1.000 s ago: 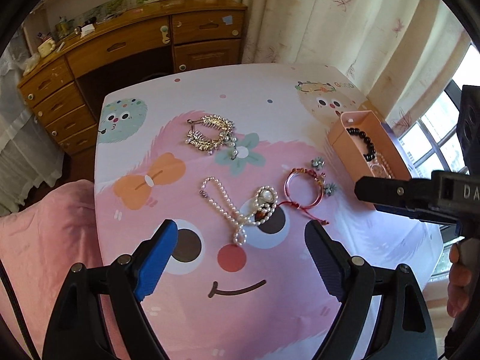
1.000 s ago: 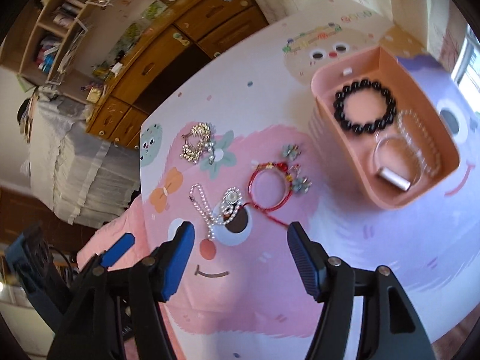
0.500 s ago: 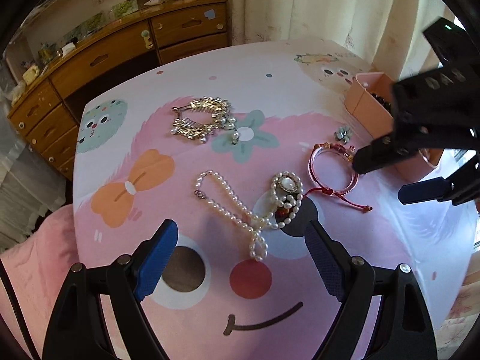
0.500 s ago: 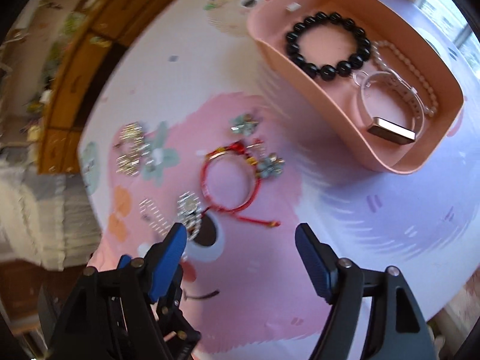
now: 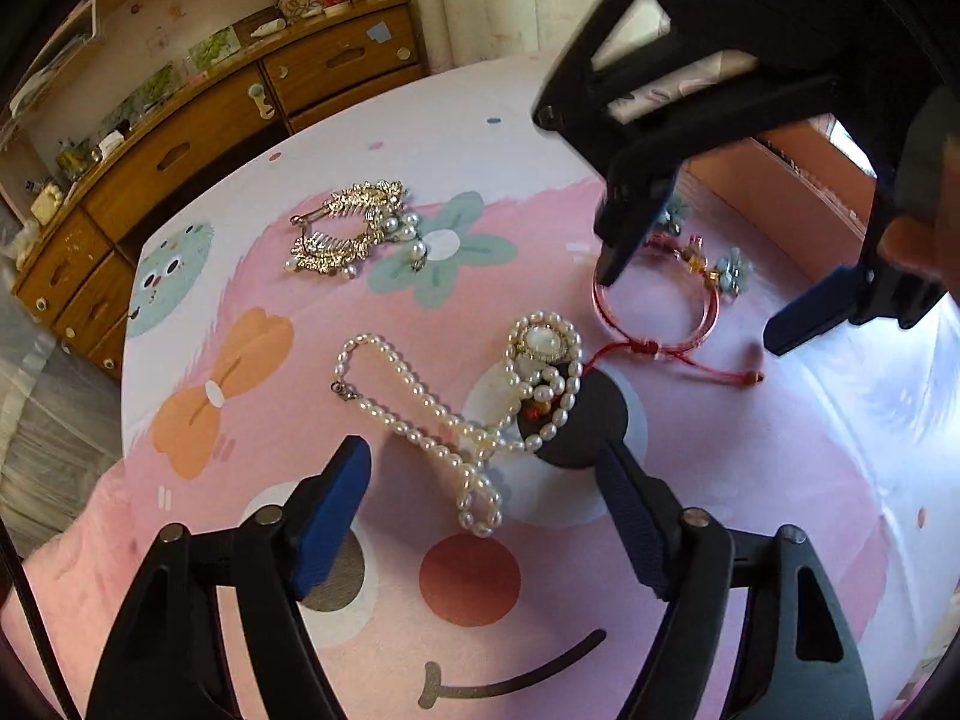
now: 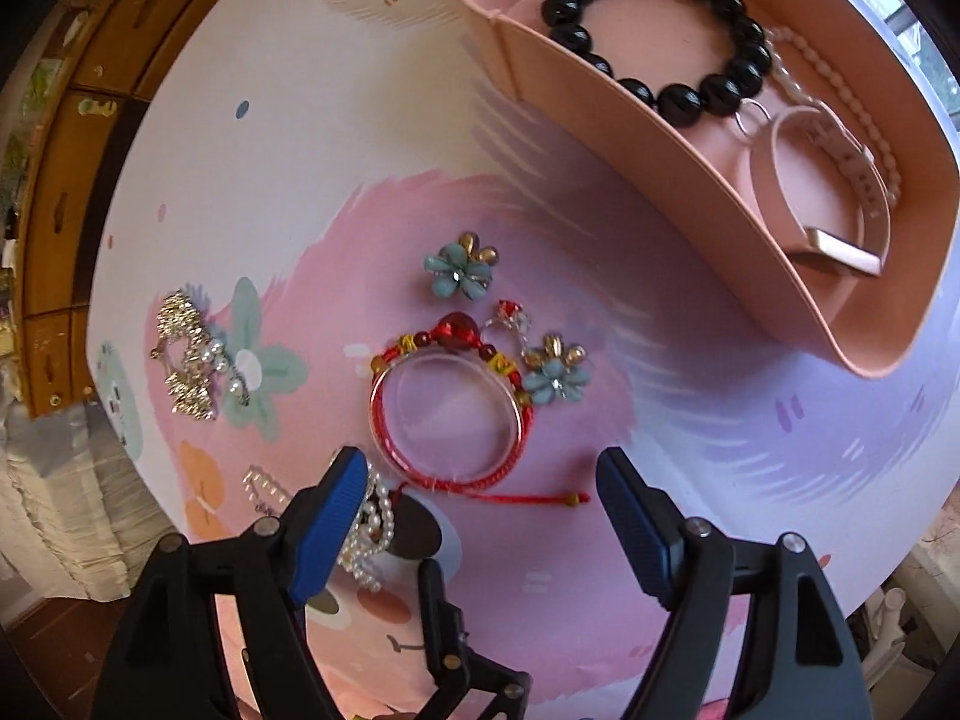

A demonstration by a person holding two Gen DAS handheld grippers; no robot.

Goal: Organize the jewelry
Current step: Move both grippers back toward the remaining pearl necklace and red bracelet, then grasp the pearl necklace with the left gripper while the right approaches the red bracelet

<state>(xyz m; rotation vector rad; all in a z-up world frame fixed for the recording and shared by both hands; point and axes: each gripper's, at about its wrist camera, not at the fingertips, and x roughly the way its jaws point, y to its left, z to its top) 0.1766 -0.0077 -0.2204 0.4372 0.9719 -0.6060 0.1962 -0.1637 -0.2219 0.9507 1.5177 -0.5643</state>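
Observation:
A white pearl necklace (image 5: 420,402) lies looped on the pink cartoon tablecloth (image 5: 540,630), its end piled by a pearl-rimmed pendant (image 5: 543,345). My left gripper (image 5: 480,498) hangs low over it, jaws closing, the loop between the pads untouched. A red string bracelet (image 6: 447,420) with a clear bangle lies just ahead of my right gripper (image 6: 480,480), whose jaws are opening with nothing pressed. In the left wrist view the right gripper (image 5: 696,306) straddles this bracelet (image 5: 654,312). Two blue flower earrings (image 6: 459,270) and a gold hair comb (image 5: 354,228) lie nearby.
A pink tray (image 6: 600,120) at the far right holds a black bead bracelet (image 6: 660,30), a pink watch band (image 6: 822,204) and a pale bead strand. A wooden drawer cabinet (image 5: 240,120) stands beyond the table. The table edge runs along the left.
Both grippers have sunk closer to the table. The right one has rolled and come over the red bracelet. The left's jaws have narrowed around the pearl loop.

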